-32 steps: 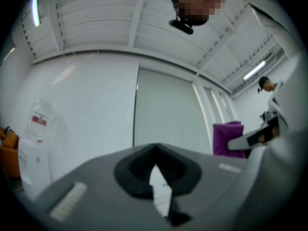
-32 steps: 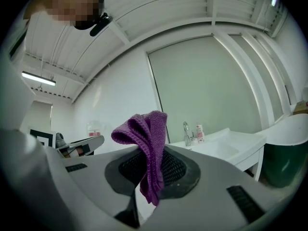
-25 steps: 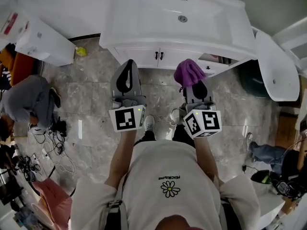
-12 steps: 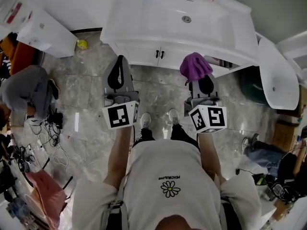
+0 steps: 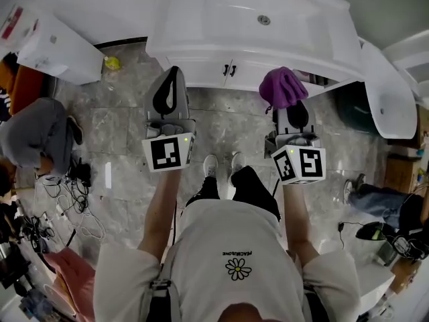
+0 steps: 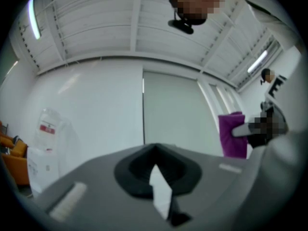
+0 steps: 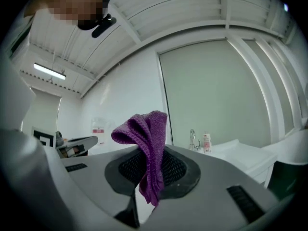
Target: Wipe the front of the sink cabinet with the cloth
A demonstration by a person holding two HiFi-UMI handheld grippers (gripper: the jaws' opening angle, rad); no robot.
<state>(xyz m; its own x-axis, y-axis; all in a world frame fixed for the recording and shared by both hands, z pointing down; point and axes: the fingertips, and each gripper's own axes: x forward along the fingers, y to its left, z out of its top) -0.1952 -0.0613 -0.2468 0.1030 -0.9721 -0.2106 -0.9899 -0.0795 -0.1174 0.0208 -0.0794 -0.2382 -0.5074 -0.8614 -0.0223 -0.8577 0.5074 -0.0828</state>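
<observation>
The white sink cabinet stands ahead of me, with two dark door handles under the basin. My right gripper is shut on a purple knitted cloth, held up just short of the cabinet's right front. In the right gripper view the cloth is pinched between the dark pads and flops over to the left. My left gripper is shut and holds nothing, level with the cabinet's left door. The cloth shows at the right of the left gripper view.
A white fixture stands to the right of the cabinet and a white box to the left, with a small yellow object beside it. A person in grey crouches at the left by floor cables. A faucet and a bottle stand on the sink.
Both grippers have drifted slightly apart and a little toward the cabinet. The right one still carries the cloth, and the left one stays shut.
</observation>
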